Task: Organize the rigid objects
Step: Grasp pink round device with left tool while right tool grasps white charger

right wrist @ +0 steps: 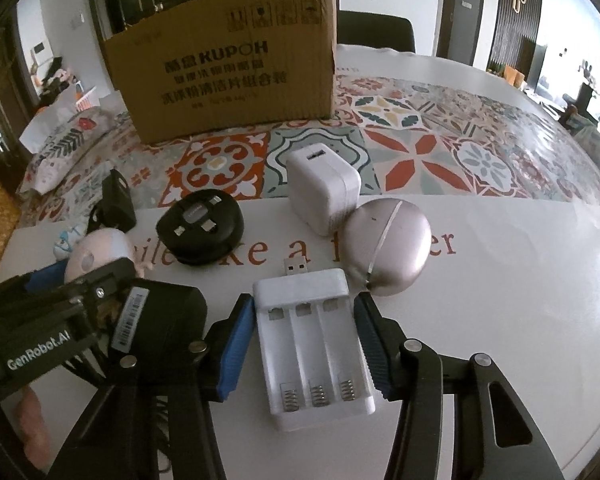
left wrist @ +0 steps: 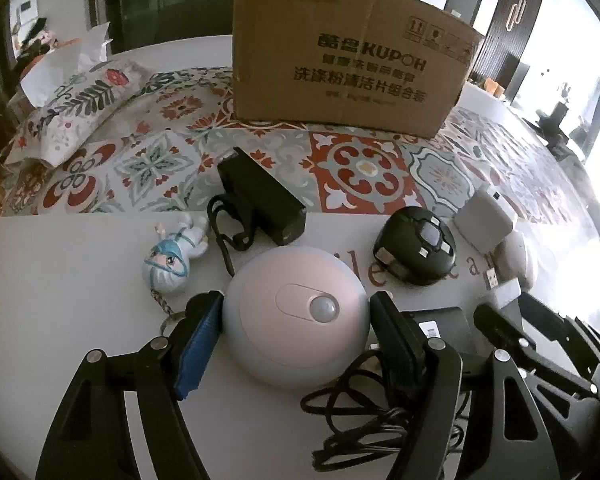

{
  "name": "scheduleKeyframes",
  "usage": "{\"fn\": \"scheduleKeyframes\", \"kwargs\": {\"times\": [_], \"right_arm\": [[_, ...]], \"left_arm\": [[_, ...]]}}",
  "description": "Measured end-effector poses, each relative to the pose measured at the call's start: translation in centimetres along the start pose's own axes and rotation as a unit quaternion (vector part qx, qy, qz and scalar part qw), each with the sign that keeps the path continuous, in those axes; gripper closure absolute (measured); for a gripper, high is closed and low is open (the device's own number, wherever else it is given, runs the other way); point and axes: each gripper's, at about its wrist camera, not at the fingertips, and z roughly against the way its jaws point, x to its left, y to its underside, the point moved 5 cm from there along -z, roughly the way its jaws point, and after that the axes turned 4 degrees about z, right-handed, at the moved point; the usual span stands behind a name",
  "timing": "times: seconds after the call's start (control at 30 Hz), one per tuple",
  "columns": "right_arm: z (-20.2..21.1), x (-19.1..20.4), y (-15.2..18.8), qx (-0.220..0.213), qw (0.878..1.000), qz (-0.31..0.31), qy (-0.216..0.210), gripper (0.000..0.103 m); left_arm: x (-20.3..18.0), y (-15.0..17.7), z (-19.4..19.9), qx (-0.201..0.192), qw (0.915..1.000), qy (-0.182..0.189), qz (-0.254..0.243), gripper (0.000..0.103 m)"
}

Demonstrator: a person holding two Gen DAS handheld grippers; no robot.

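In the left wrist view my left gripper (left wrist: pixel 296 332) stands around a round pale-pink sensor light (left wrist: pixel 296 314), with both blue pads against its sides on the white table. In the right wrist view my right gripper (right wrist: pixel 304 344) stands around a white USB battery charger (right wrist: pixel 314 350) lying flat, with both pads at its sides. A brown cardboard box (left wrist: pixel 348 54) stands at the back on the patterned cloth; it also shows in the right wrist view (right wrist: pixel 228 68).
A black power bank with strap (left wrist: pixel 260 196), a figurine keychain (left wrist: pixel 172 252), a round black adapter (left wrist: pixel 416 244), a white charger cube (right wrist: pixel 324 188), a silver oval case (right wrist: pixel 388 248), a black box (right wrist: pixel 156 320) and tangled black cable (left wrist: pixel 360 412) lie around.
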Motion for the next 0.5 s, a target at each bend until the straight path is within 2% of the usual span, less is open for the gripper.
{"fn": "scheduleKeyframes", "kwargs": {"times": [0.27,0.5], "right_arm": [[0.6,0.0,-0.1,-0.006,1.000,-0.003,-0.006,0.052],[2.5,0.3,-0.9,-0.034,0.999,0.002,-0.011,0.052]], "left_arm": [[0.1,0.1,1.2,-0.013,0.9999,0.002,0.003,0.030],[-0.1,-0.7,3.3,-0.049,0.9988,0.000,-0.003,0.030]]}}
